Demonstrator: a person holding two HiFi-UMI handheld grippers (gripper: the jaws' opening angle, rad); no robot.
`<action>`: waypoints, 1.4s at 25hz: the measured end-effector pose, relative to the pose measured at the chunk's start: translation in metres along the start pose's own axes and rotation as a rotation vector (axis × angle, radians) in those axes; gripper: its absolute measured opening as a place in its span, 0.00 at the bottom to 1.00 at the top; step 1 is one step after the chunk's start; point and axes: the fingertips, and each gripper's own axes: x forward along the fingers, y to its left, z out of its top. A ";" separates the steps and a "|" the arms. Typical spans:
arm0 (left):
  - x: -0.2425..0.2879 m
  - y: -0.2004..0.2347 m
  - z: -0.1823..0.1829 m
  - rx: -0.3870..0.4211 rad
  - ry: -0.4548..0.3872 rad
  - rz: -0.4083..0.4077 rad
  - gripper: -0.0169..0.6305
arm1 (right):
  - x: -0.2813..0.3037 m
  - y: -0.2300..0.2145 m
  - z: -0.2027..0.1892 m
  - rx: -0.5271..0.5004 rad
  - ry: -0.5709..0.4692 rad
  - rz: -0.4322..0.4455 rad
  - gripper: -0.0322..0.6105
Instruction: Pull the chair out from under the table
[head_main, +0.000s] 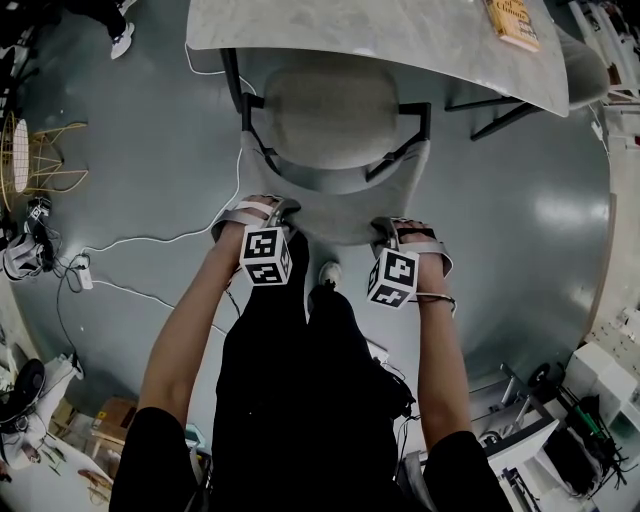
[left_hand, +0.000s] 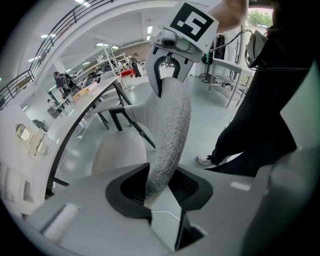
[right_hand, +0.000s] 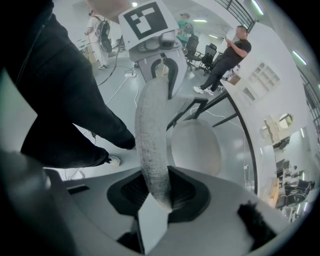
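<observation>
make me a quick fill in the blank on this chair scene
The left gripper and right gripper are both shut on the ___ of the chair.
A ___ lies on the table.
The person stands ___ the chair.
Missing: backrest; book; behind.

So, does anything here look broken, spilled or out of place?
Nothing broken or spilled. The chair stands upright, with the left gripper and right gripper both clamped on its backrest. Only the loose white cables trailing across the floor left of it look untidy.
</observation>
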 end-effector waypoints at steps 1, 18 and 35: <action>0.000 -0.003 0.001 -0.001 0.002 -0.002 0.20 | 0.000 0.003 -0.001 -0.001 0.001 0.001 0.20; 0.001 -0.049 0.018 -0.030 0.007 0.007 0.20 | -0.011 0.047 -0.015 -0.033 -0.012 0.008 0.20; -0.004 -0.092 0.024 -0.069 0.028 0.002 0.21 | -0.018 0.096 -0.019 -0.043 -0.020 0.039 0.20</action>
